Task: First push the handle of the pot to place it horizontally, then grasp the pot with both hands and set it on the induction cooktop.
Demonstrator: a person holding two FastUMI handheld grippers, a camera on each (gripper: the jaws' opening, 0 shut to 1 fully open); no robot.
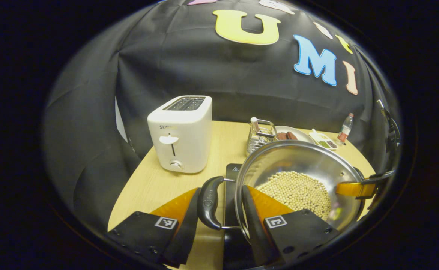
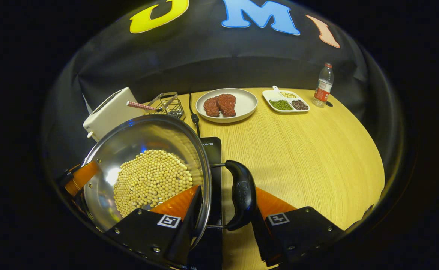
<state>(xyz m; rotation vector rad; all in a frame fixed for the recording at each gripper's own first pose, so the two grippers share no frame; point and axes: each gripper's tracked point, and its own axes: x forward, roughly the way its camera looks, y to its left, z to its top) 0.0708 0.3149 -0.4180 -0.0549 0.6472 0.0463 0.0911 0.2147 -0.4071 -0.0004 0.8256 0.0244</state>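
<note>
A steel pot [image 1: 298, 157] [image 2: 137, 135] holds a layer of soybeans [image 1: 298, 191] [image 2: 152, 180]. It hangs over or rests on the black induction cooktop [image 1: 231, 174] [image 2: 212, 148]; I cannot tell whether they touch. My left gripper [image 1: 221, 189] is shut on the pot: one finger is outside the black side handle [image 1: 209, 202], the other inside the rim. My right gripper [image 2: 227, 189] holds the opposite handle [image 2: 242, 193] the same way. Each gripper also shows at the pot's far side, the right gripper [image 1: 354, 188] and the left gripper [image 2: 80, 177].
A white toaster [image 1: 182, 135] [image 2: 108, 110] and a wire rack [image 1: 260, 135] [image 2: 167, 103] stand behind the pot. Farther back are a plate of meat [image 2: 242, 108], a divided dish [image 2: 286, 100] and a bottle [image 2: 323, 85]. Open wooden table [image 2: 309, 157] lies to the right.
</note>
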